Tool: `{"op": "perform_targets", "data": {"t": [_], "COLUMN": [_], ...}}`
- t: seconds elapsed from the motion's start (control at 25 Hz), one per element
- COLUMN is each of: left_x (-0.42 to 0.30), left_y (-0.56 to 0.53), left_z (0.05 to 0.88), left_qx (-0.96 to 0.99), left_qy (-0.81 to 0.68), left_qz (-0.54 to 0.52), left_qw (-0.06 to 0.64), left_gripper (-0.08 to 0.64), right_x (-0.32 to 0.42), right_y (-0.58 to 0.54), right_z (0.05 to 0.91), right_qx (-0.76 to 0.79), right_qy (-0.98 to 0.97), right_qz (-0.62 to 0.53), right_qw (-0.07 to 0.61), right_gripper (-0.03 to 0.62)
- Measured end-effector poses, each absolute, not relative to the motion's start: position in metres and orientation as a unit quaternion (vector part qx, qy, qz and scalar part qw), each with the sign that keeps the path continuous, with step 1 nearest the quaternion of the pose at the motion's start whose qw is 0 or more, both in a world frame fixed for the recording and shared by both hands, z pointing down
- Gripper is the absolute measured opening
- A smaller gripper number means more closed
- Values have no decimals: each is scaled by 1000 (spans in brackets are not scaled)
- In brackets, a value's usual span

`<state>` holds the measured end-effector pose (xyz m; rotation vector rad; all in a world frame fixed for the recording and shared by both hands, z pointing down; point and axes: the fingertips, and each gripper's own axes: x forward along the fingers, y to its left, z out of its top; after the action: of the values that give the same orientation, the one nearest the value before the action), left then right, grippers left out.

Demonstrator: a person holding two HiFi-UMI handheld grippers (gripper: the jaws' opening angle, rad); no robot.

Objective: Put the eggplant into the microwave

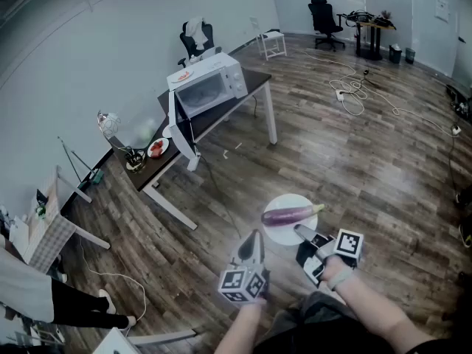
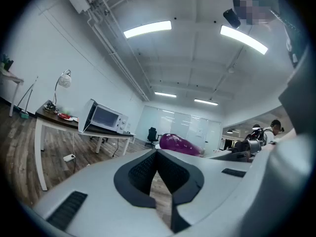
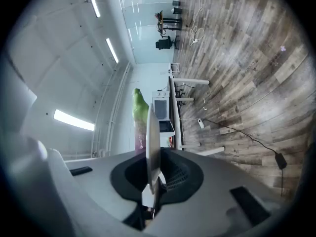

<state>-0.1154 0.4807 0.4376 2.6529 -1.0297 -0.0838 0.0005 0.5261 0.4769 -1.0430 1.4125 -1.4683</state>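
right gripper (image 1: 303, 233) clamps round white plate (image 1: 289, 200) w/ long purple eggplant (image 1: 289, 214); left gripper (image 1: 254, 237) closed, empty; boxy white microwave (image 1: 209, 87) far left, not reached.

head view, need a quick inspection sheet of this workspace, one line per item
surface: dark table on white legs, standing on a wood floor
job's things: eggplant lies on a white plate; microwave on the table, door seemingly swung open
clutter: lamp and dish of red food on the table
grippers: right claw shut on the plate's rim; left claw shut, empty
cables: loose white cable on the floor
surroundings: office chair, white stool, a person's legs at left
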Motion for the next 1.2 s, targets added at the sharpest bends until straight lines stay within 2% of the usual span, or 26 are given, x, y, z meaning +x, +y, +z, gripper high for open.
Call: {"op": "perform_targets", "data": {"t": [0.56, 0.8, 1.2], "left_x": [-114, -97, -60], "left_y": [426, 382, 312], "left_z": [443, 439, 443], "left_qx": [909, 906, 887], "left_qy": [-392, -409, -445], "left_qz": [-25, -14, -25], "left_qw": [137, 105, 123], "left_gripper": [3, 3, 3], "right_x": [-6, 12, 50], "right_y": [463, 414, 337], "right_z": [486, 483, 481], "right_qx": [-388, -372, -351], "right_qy": [573, 588, 598], "right_qz": [-601, -606, -621], "right_qw": [401, 386, 365], "right_gripper": [21, 23, 23]}}
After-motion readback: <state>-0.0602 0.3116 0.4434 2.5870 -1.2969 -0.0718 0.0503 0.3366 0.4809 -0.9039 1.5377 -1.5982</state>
